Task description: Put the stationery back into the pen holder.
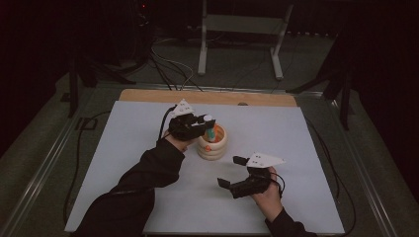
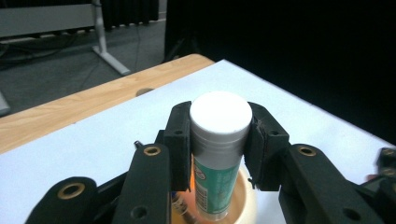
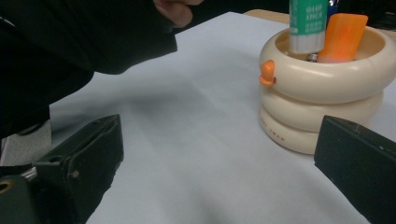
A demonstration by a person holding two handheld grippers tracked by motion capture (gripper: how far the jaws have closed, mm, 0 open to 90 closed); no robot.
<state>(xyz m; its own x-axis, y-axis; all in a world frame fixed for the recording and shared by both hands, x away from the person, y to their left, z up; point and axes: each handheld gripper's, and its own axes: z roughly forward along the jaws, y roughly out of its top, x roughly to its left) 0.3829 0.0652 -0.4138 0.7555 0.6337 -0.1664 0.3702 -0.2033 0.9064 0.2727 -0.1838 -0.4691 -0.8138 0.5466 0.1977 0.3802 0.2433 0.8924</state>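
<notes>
Overall light: dim room; the white desk is the brightest surface, background nearly black.
High view: underexposed, soft and grainy; floor and frame beyond the desk barely lit; dark sleeves lose all detail.
Shadows: faint, diffuse patches on the desk, none with a hard edge.
Left gripper view: white cap of the glue stick bright, close to washed out, reasonably sharp; the nearest gripper parts at the bottom edge soft; an orange glow under the tube.
Right gripper view: cream holder evenly lit with soft sheen; near black pads blurred; sleeve at upper left a featureless dark mass.
</notes>
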